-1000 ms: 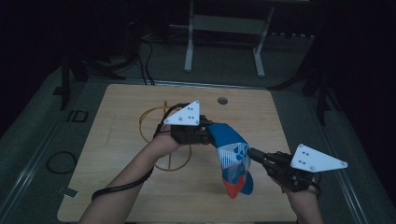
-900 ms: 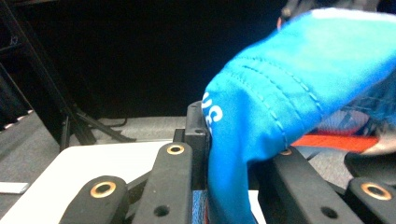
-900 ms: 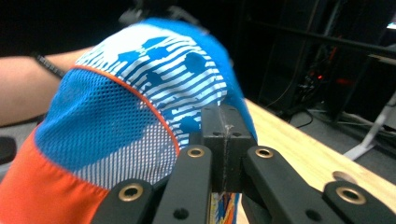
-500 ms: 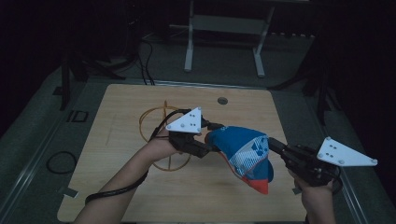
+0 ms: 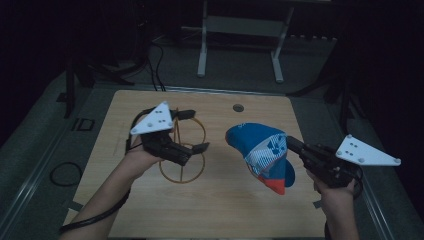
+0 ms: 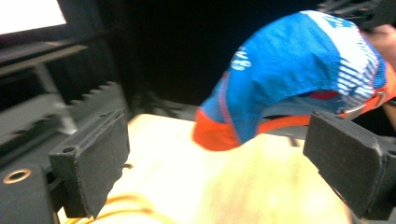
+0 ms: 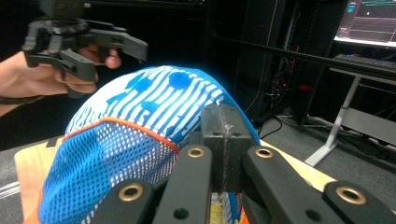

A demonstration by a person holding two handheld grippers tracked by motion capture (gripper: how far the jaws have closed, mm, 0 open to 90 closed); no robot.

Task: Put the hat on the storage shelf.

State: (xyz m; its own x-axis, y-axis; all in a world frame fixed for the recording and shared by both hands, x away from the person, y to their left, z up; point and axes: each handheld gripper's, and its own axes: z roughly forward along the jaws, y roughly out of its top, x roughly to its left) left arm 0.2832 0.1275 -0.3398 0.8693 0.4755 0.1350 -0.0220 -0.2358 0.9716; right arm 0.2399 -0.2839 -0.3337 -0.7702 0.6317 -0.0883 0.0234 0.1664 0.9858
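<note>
Right tongs point(image 5: 292, 145) are clamped on a blue, white and orange cap point(image 5: 262, 155), their jaws pressed together on the fabric at the cap's right side, as the right gripper view shows with the striped crown and blue mesh bulging just past the closed pads. The cap hangs in the air above the right part of the wooden counter point(image 5: 220, 210), held clear of its surface, with the orange edge lowest. Left tongs point(image 5: 197, 131) stand apart, holding nothing, off to the cap's left with a gap between them and the cap; in the left gripper view the two black pads point(image 6: 91, 161) frame the cap point(image 6: 299, 79) farther off. A thin golden wire ring stand point(image 5: 182, 157) sits on the counter to the cap's left, under and just beside the left tongs. A small round hole point(image 5: 238, 107) marks the counter beyond the cap.
</note>
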